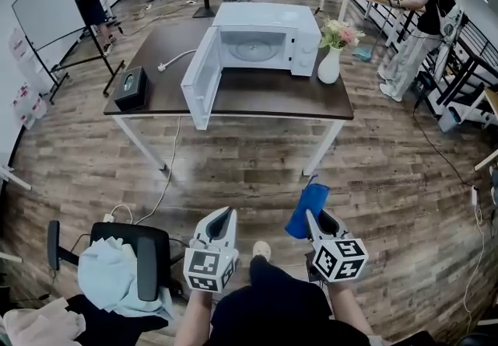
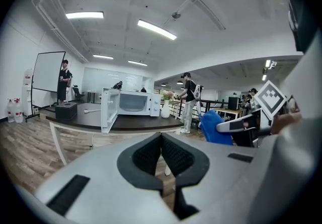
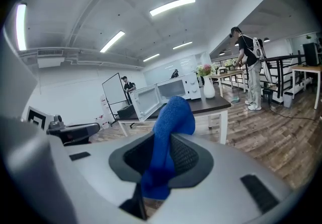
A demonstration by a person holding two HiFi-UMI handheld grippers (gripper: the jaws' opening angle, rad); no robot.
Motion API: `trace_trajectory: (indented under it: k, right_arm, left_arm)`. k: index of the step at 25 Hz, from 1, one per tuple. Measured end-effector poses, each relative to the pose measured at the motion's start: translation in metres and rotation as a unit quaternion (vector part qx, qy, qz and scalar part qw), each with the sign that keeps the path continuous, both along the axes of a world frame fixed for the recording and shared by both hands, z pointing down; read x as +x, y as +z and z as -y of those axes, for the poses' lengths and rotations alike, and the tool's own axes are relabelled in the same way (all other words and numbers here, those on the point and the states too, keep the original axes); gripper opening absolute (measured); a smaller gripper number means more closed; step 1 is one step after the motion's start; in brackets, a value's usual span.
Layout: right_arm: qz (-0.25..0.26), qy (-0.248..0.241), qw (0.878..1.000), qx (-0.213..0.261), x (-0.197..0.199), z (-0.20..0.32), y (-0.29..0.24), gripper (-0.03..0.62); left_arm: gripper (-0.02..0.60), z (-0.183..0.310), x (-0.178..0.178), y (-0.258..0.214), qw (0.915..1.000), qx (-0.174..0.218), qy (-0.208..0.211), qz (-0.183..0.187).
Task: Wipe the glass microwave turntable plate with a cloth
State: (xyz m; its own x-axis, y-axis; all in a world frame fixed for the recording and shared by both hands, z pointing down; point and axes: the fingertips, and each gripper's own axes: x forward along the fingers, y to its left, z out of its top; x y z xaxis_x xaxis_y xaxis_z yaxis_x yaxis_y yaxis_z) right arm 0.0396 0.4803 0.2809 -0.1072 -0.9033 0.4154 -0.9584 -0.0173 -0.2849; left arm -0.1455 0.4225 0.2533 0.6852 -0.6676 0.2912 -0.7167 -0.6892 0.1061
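Your right gripper (image 3: 162, 153) clamping the blue cloth (image 1: 308, 208), left gripper (image 2: 161, 142) pinched together, empty, table (image 1: 268, 94) with open microwave (image 1: 268, 35) far ahead.

Surface notes
I see the cloth (image 3: 168, 127) as blue nappy terry; left hand-held gripper (image 2: 161, 150) and right hand-held gripper (image 3: 161, 153) matt grey plastic, pads (image 2: 177, 156) black, ribbed. The microwave (image 1: 268, 41) smooth white, slight gloss; desk (image 1: 257, 96) dark matt; floor (image 1: 233, 173) wood planks; vase (image 1: 329, 66) glossy white.

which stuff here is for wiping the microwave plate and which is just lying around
For the job: blue cloth, clamped in the right gripper; glass turntable plate inside the open microwave.

Lying about: flower vase, black box, loose plug on the table, chair draped with clothes.
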Motion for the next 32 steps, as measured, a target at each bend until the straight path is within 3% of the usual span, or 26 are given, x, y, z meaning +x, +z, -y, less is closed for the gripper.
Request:
trace_trajectory:
  k: [14,32]
  right_arm:
    - [-0.002,-0.012,1.0,-0.003,0.038,0.136,0.008,0.074]
    - [0.01,-0.018,0.999,-0.028,0.064,0.191,0.03,0.074]
  left_arm:
    - [0.003,0.133,0.044,0.007,1.0,0.002,0.0,0.0]
    - [0.003,0.183,0.079,0.025,0.9997,-0.024,0.003,0.002]
